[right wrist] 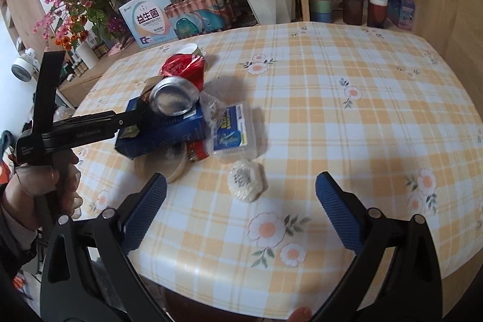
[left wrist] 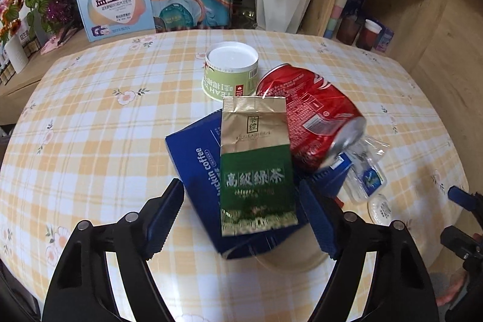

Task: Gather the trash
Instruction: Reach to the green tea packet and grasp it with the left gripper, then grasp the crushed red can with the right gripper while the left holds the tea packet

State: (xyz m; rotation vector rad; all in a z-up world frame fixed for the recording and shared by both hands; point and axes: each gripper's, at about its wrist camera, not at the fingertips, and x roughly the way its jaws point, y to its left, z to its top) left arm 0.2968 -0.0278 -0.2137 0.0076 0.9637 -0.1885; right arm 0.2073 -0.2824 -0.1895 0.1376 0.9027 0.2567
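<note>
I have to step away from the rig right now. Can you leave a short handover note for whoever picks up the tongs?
Left tongs: open, straddling the green tea packet on the blue coffee box; nothing gripped.
Right tongs: open, empty, over the checked tablecloth, near the small white wrapper.
Trash sits in one pile: crushed red can, clear plastic packet, paper cup.
Done: nothing visibly collected.
Left: everything; probably start with the tea packet.

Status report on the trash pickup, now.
Left gripper open, straddling green tea packet on blue coffee box. Right gripper open, empty. Red can leaning alongside.
</note>
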